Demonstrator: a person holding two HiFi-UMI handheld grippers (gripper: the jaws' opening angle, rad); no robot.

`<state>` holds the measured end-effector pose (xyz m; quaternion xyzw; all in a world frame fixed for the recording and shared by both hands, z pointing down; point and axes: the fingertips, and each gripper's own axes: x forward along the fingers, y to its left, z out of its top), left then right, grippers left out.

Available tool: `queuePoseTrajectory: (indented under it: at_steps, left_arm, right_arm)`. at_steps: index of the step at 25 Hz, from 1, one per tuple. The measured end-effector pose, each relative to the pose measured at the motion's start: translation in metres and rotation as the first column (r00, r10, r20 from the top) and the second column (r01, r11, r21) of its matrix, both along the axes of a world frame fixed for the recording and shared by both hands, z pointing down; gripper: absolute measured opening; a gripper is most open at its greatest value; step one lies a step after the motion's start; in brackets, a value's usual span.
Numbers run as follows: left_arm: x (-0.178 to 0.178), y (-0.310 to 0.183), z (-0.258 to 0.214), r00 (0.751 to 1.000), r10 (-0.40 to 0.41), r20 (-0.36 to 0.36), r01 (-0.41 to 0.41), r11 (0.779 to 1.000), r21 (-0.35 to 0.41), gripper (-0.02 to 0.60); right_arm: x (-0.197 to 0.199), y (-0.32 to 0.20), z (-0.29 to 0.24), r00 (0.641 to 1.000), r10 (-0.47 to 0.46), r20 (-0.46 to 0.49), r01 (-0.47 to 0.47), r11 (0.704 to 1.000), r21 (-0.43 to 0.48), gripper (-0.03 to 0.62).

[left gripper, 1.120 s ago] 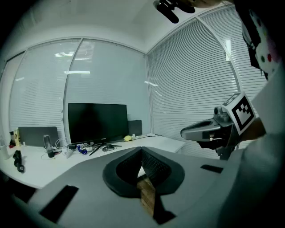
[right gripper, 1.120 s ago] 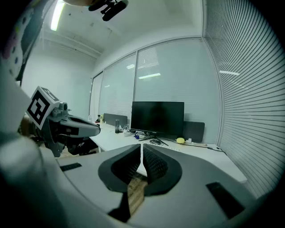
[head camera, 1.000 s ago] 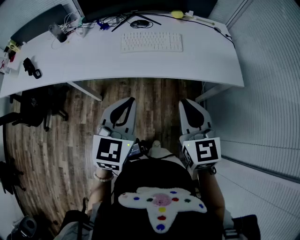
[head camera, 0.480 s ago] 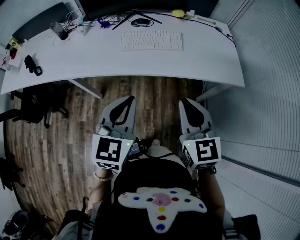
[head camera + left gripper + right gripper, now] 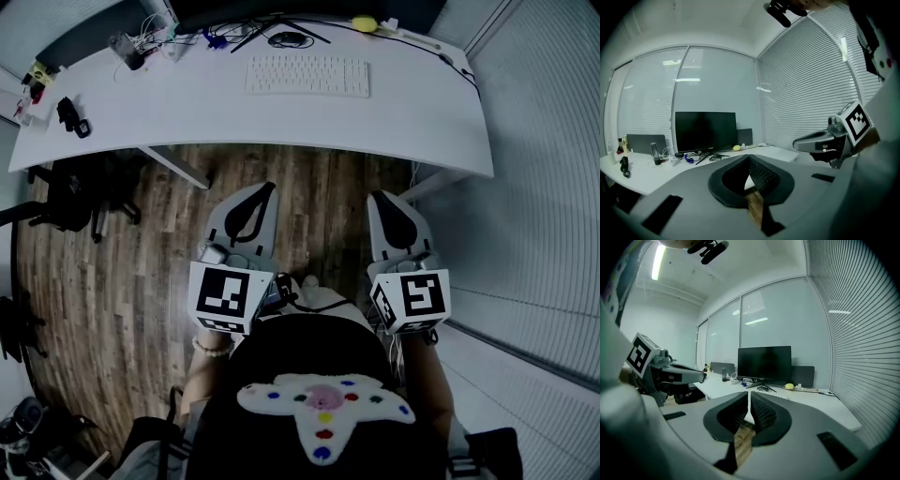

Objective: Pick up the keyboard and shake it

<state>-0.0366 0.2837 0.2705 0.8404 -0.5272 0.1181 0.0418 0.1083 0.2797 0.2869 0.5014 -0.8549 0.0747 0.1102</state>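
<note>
White keyboard lies flat on the desk; both tongs are shut and empty.
I see the keyboard (image 5: 307,75), slim, pale and rectangular, near the far edge of the white desk (image 5: 422,122). My left gripper (image 5: 265,190) and right gripper (image 5: 380,199) hover over the wood floor (image 5: 319,187), well apart from it, jaws pinched together.

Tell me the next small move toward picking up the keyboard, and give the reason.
Probably carry both grippers forward toward the desk, opening the jaws on the way. The keyboard lies flat toward the back of the desk, well ahead of them. The left gripper and right gripper hang over the wooden floor, short of the desk edge, both shut and empty.
</note>
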Motion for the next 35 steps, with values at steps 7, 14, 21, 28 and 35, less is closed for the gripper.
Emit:
queuePoseTrajectory:
  at_steps: [7, 14, 21, 28, 35]
  left_arm:
    - [0.007, 0.002, 0.006, 1.0, -0.022, 0.008, 0.022, 1.0, 0.011, 0.017]
    - [0.001, -0.016, 0.016, 1.0, -0.028, 0.009, 0.028, 1.0, 0.001, 0.017]
    - [-0.005, -0.077, 0.025, 1.0, 0.014, 0.025, -0.014, 1.0, 0.001, 0.017]
    - [-0.01, -0.15, 0.028, 0.997, 0.08, 0.02, -0.08, 0.997, -0.019, 0.017]
    - [-0.033, -0.229, 0.032, 0.994, 0.11, 0.011, -0.109, 0.993, -0.042, 0.017]
  right_arm:
    - [0.01, 0.003, 0.01, 1.0, -0.009, 0.009, 0.009, 1.0, -0.022, 0.043]
    - [0.001, -0.017, 0.011, 1.0, -0.024, 0.01, 0.024, 1.0, -0.002, 0.043]
    - [0.002, -0.067, 0.026, 1.0, 0.006, -0.016, -0.005, 1.0, 0.012, 0.043]
    - [0.0, -0.131, 0.027, 0.996, 0.07, -0.056, -0.071, 0.997, -0.007, 0.043]
    - [-0.024, -0.207, 0.029, 0.992, 0.099, -0.074, -0.101, 0.994, -0.033, 0.043]
